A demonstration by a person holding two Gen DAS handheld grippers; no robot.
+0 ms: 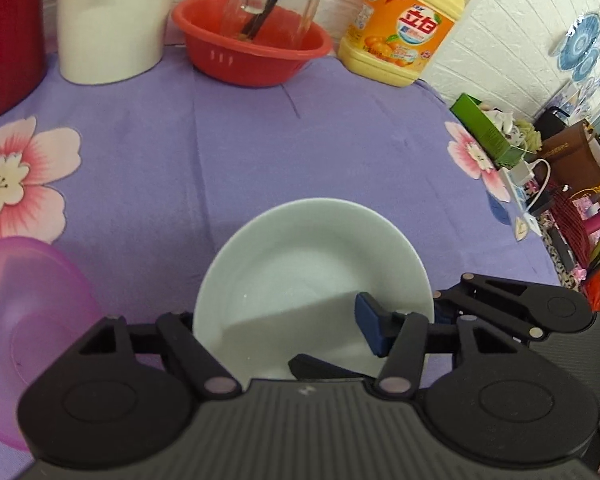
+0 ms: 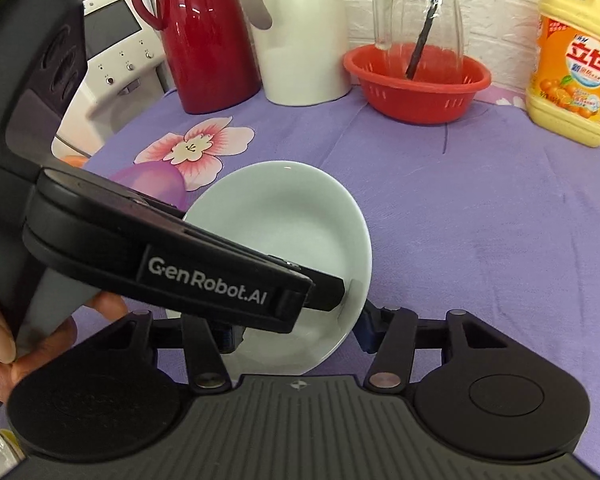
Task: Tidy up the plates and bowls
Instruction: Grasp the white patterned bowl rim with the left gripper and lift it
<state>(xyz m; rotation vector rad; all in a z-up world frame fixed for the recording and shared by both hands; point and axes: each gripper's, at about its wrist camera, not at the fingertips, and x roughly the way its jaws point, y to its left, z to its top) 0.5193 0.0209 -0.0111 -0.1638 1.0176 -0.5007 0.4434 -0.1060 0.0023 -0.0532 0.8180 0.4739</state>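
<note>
We had open purple cloth [image 2: 480, 216] right of the white plate [image 2: 284, 216]. The pink bowl [image 1: 28, 304] hemmed its left, while the red basket [image 2: 418, 80], white jug [image 2: 300, 32] and yellow bottle [image 2: 576, 56] blocked the far edge.

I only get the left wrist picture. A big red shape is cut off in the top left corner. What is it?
Observer: A red jug with a loop handle. It stands next to the white jug.
Visitor: Is somebody actually holding this gadget?
Observer: Yes. A person's left hand is wrapped around the handle of the left gripper.
Visitor: And the black thing at my right edge?
Observer: That is the right gripper. Seen from its own camera, it straddles the near rim of the white plate.
</note>
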